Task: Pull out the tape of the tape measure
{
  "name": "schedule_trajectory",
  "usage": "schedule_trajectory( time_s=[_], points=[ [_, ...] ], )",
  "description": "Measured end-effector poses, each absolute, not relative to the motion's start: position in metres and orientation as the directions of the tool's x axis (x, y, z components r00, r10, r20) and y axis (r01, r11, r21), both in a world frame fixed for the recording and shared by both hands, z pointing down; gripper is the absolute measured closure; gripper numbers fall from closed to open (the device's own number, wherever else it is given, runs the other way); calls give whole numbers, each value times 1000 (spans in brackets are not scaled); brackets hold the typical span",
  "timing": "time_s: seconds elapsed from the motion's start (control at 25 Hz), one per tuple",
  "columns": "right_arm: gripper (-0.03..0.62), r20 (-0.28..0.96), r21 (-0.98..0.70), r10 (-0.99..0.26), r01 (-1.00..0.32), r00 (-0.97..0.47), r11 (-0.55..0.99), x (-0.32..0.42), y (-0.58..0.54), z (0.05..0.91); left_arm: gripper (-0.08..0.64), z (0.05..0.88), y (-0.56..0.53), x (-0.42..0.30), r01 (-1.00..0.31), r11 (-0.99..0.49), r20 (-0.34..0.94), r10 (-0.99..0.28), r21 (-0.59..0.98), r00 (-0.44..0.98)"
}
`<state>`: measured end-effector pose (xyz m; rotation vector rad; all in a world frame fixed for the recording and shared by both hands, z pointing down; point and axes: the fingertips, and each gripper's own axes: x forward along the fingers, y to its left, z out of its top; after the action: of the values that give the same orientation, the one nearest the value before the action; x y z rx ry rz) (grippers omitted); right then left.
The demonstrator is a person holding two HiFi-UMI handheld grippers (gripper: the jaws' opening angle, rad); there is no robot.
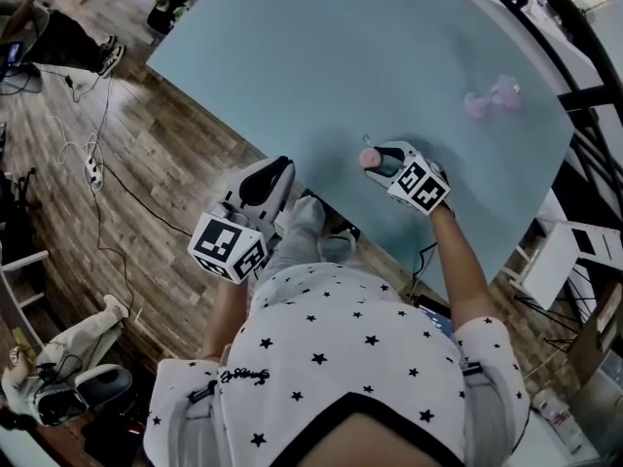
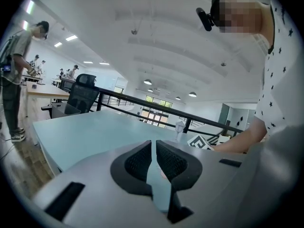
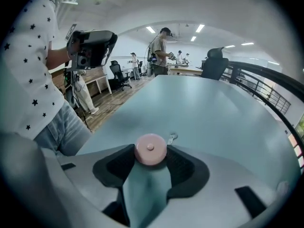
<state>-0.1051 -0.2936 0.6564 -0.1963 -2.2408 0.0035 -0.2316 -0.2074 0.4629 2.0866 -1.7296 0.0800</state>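
A small round pink tape measure (image 3: 150, 148) sits on the pale blue table (image 1: 292, 56), near its front edge. Its small metal pull tab (image 3: 172, 137) lies on the table just beyond it. My right gripper (image 3: 151, 152) has a pad on each side of the pink case, and both pads touch it. In the head view the tape measure (image 1: 369, 157) shows at the tip of the right gripper (image 1: 382, 161). My left gripper (image 1: 271, 175) hangs at the table's front edge, to the left, shut with nothing in it (image 2: 153, 146).
A pale pink and lilac object (image 1: 492, 97) lies on the table at the far right. A black railing (image 1: 574, 27) runs past the table's far side. Wooden floor with cables (image 1: 92, 163) is at the left. People stand at desks (image 2: 19, 75) in the background.
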Motion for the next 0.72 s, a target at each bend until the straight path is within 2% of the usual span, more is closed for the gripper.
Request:
schedule_trajectory(
  time_s=[0.4, 0.72],
  points=[
    [380, 649, -56, -40, -99, -760, 994, -104, -294, 610, 509, 463, -211, -221, -936, -187, 306, -910, 299, 280],
    [380, 558, 3, -179, -213, -811, 977, -98, -285, 559, 508, 455, -227, -202, -908, -290, 292, -879, 303, 378]
  ],
)
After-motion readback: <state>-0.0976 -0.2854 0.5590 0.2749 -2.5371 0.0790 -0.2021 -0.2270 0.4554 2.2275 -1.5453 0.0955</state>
